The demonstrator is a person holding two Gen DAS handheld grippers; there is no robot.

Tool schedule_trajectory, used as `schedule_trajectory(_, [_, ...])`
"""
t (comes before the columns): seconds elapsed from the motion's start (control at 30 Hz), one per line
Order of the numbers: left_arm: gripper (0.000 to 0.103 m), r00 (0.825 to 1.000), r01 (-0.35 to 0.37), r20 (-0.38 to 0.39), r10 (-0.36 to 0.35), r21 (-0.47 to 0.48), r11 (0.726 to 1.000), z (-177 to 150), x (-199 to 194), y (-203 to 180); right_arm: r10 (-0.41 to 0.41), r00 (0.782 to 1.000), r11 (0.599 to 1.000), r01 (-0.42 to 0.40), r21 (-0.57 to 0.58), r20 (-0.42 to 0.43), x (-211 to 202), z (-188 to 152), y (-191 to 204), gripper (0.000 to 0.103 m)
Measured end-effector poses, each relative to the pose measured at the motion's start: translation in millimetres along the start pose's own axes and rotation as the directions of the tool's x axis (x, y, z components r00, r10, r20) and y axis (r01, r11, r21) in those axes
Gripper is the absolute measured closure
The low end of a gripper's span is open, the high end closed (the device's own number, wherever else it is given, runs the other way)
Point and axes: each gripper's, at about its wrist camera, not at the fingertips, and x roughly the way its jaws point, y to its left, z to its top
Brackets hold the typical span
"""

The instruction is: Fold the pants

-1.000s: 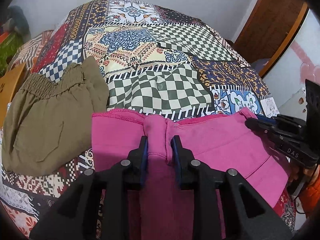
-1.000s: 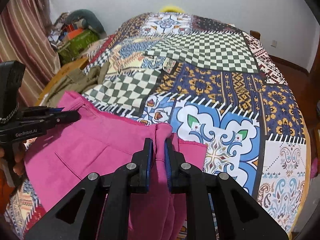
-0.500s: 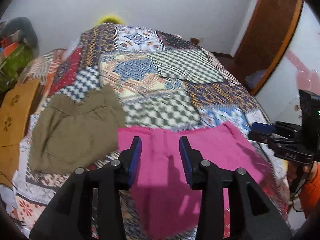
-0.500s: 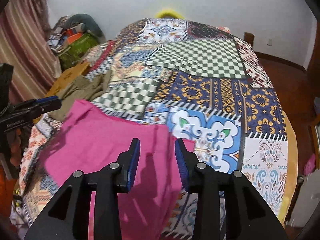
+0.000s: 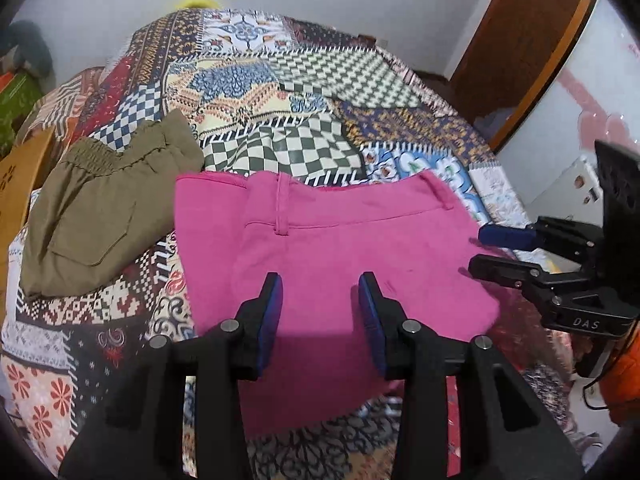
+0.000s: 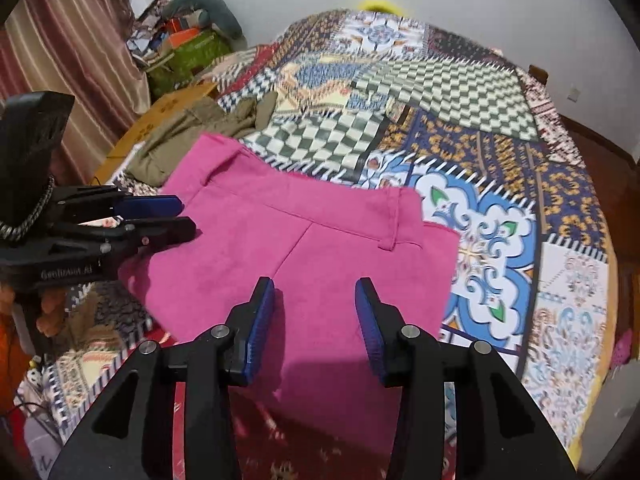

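Read "DAS" in pale capitals on the black body of the right gripper (image 5: 486, 250), at the right edge of the left wrist view. Made out pale lettering on the body of the left gripper (image 6: 176, 216), at the left of the right wrist view (blurred; began like "Gen" and ended in "AI", the middle unclear). Found no other legible writing.
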Motion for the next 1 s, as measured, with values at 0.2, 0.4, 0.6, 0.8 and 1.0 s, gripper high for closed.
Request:
schedule_trajectory(0.2, [0.062,0.999,-0.028,-0.023,0.028,0.002,1.000,-25.6,-2.5,1.2,-0.003,0.999,1.000,0.003,0.009,-0.044,6.5,-21.4,2.2,0.064])
schedule_trajectory(0.4, [0.062,0.996,-0.089,-0.004,0.089,-0.015,0.996,-38.0,-25.5,15.3,-0.021,1.000,0.999,0.021,0.038,-0.021,-12.0,-30.6,1.6,0.061])
schedule_trajectory(0.6, [0.060,0.994,-0.113,0.007,0.113,-0.047,0.993,-38.0,-34.7,30.9,-0.060,0.998,0.996,0.058,0.065,0.031,-32.5,-28.1,-5.4,0.054])
schedule_trajectory(0.8, [0.042,0.992,-0.120,0.019,0.122,-0.075,0.990,-21.7,-27.7,35.1,-0.114,0.992,0.990,0.110,0.089,0.048,-32.0,-16.3,-16.3,0.048])
schedule_trajectory(1.0, [0.036,0.996,-0.087,-0.004,0.087,-0.100,0.991,-3.9,-6.1,43.8,-0.122,0.993,0.984,0.121,0.133,-0.003,-13.0,-12.9,-30.4,0.048])
